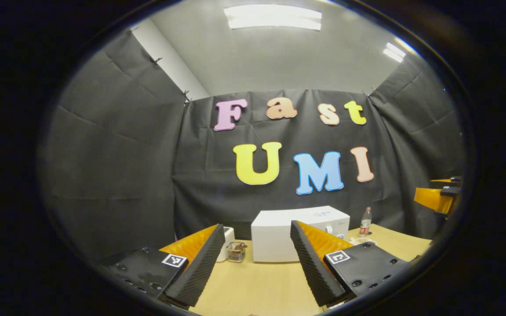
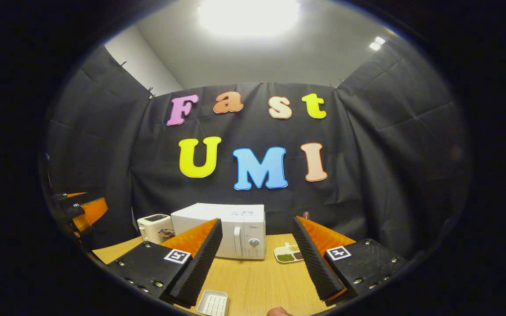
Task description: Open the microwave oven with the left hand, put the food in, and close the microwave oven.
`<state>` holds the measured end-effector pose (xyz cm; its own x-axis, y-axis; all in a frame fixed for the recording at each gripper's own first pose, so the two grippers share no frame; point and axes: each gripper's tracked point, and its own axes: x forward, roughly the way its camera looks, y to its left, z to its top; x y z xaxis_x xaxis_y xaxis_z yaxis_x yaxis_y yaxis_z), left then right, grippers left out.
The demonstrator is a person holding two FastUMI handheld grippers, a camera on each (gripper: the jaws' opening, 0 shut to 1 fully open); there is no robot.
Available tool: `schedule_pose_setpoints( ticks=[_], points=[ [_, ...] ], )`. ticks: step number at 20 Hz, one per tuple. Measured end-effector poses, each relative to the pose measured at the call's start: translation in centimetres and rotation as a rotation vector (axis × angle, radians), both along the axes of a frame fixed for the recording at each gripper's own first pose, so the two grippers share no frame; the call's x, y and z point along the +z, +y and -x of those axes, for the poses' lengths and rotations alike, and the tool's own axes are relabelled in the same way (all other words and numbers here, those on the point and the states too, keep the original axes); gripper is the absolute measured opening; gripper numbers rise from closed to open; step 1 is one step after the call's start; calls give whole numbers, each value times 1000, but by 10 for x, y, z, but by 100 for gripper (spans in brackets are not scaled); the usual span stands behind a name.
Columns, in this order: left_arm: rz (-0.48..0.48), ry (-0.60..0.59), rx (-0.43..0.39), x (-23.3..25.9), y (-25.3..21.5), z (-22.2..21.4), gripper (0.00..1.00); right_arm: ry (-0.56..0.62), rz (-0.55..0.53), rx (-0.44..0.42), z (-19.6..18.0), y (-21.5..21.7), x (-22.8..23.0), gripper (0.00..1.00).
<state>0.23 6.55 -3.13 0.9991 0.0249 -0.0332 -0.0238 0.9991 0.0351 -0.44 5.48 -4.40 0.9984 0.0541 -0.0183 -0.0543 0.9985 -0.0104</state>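
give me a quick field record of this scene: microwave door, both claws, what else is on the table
microwave door: shut, microwave stands at the back of the wooden table
left claw: open, holding nothing, short of the microwave
right claw: open, holding nothing
divided dish: right of the microwave, holds green and dark food
white tray: near table edge
toaster: left of the microwave
bottle: right of the microwave
task stage: not yet begun
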Motion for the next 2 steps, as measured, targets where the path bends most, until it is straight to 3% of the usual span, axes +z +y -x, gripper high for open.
schedule_pose_setpoints(
  ticks=[2],
  points=[
    [4,10,4,-4,1,-2,100,0,-20,3,-3,2,1,96]
  ],
)
